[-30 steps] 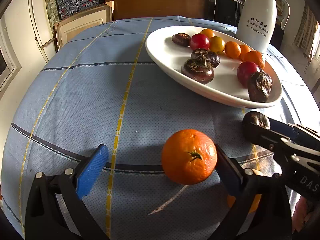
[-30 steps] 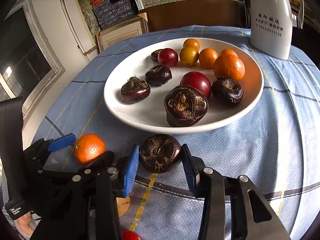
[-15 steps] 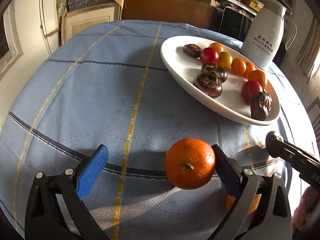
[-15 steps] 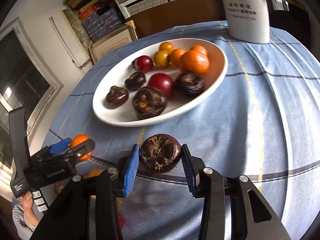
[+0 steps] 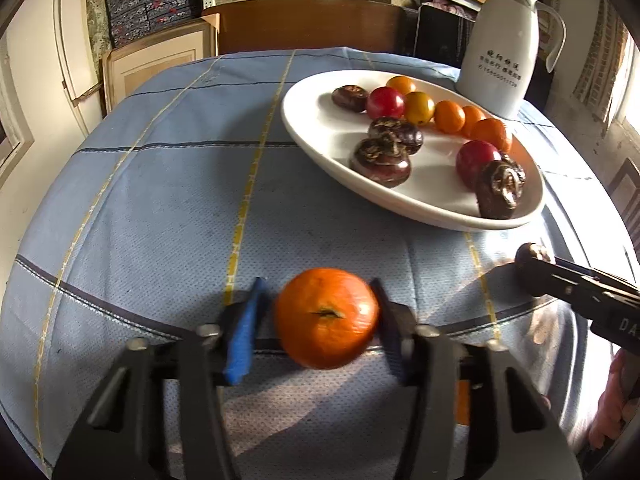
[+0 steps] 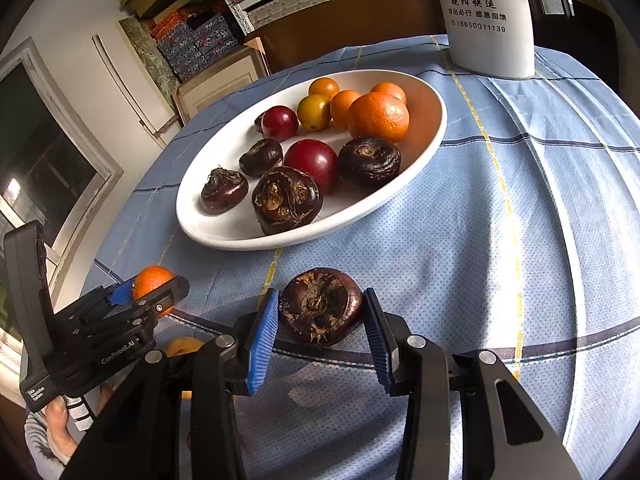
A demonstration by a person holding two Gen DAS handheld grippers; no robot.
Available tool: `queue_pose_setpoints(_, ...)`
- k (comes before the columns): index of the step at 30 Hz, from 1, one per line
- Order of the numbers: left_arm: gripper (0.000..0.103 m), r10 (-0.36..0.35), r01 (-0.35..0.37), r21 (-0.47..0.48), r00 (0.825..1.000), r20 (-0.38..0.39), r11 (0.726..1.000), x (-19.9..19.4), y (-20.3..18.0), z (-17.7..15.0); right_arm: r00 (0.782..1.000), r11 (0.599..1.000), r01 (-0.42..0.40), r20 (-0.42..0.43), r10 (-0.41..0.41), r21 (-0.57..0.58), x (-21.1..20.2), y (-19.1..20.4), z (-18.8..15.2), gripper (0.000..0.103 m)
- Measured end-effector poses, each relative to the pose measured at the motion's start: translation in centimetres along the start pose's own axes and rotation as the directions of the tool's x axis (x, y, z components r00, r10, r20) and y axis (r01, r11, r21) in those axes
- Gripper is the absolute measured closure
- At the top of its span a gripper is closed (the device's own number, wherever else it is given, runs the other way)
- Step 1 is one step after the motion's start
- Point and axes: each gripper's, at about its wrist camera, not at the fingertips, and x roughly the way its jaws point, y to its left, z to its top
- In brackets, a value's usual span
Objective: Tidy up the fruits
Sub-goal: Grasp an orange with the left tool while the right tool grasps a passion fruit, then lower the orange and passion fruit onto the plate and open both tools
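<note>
A big blue checked tablecloth [image 5: 160, 200] covers the table. On it sits a white plate [image 6: 224, 232] full of fruit, with a white jug [image 5: 500, 40] behind the plate. In front of the plate, the left gripper [image 5: 316, 316] is closing its fingers around an orange [image 5: 326, 318]. Beside it, the right gripper [image 6: 320, 316] is clamped on a dark water chestnut [image 6: 320, 304].
</note>
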Motion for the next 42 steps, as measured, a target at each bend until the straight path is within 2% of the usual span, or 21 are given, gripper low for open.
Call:
queue_pose_setpoints(5,0.059,-0.020,0.020,-0.020,1.000,0.001,1.000,-0.1,0.3,0.1,1.000,1.000,-0.003,0.000,0.003,0.003,0.0,0.0,0.0,0.060)
queue_pose_setpoints(11,0.059,-0.034,0.036,-0.056,0.999,0.027,0.998,-0.9,1.1,0.2,0.999,0.999,-0.043,0.018,0.043,0.031,-0.8,-0.5,0.0,0.060)
queue_pose_setpoints(15,0.059,-0.052,0.056,-0.053,0.995,0.081,0.997,-2.4,0.9,0.6,0.996,0.997,-0.070,0.062,0.068,0.034,-2.4,-0.8,0.0,0.060)
queue_pose_setpoints(19,0.059,-0.071,0.074,-0.026,0.992,0.101,0.997,-3.0,-0.3,2.1,0.988,0.993,-0.098,0.124,0.089,0.064,-4.0,-1.5,0.7,0.060)
queue_pose_setpoints(21,0.059,-0.072,0.073,-0.009,0.991,0.109,0.997,-3.0,-1.1,3.5,0.983,0.992,-0.107,0.158,0.096,0.066,-4.6,-1.5,2.2,0.060)
queue_pose_setpoints(24,0.059,-0.092,0.091,0.011,0.990,0.110,0.996,-2.3,-2.5,6.2,0.982,0.996,-0.076,0.176,0.067,0.043,-4.4,-1.0,4.8,0.060)
queue_pose_setpoints(28,0.059,-0.119,0.115,0.041,0.987,0.111,0.993,-0.4,-4.7,8.5,0.983,0.996,-0.067,0.175,0.057,0.052,-2.1,-0.7,8.2,0.060)
queue_pose_setpoints(31,0.058,-0.127,0.123,0.044,0.988,0.090,0.991,1.3,-5.2,8.8,0.981,0.994,-0.087,0.178,0.075,0.062,0.4,-0.5,9.8,0.058)
queue_pose_setpoints(33,0.044,-0.119,0.115,0.048,0.988,0.096,0.992,1.6,-5.0,8.6,0.982,0.993,-0.100,0.169,0.088,0.065,1.3,-0.7,10.0,0.048)
queue_pose_setpoints(34,0.035,-0.107,0.102,0.045,0.988,0.110,0.994,1.5,-4.7,8.6,0.983,0.994,-0.096,0.166,0.085,0.061,1.5,-0.9,9.9,0.047)
queue_pose_setpoints(35,0.031,-0.100,0.096,0.039,0.988,0.122,0.995,1.2,-4.4,8.6,0.983,0.994,-0.091,0.167,0.080,0.063,1.4,-0.9,9.9,0.047)
queue_pose_setpoints(39,0.023,-0.104,0.102,0.018,0.983,0.151,0.995,-0.1,-3.5,8.3,0.980,0.992,-0.099,0.183,0.084,0.076,0.0,-1.4,8.7,0.046)
queue_pose_setpoints(42,0.020,-0.067,0.067,0.007,0.985,0.161,0.998,-0.9,-2.5,7.1,0.976,0.993,-0.089,0.204,0.072,0.077,-1.3,-1.7,7.2,0.039)
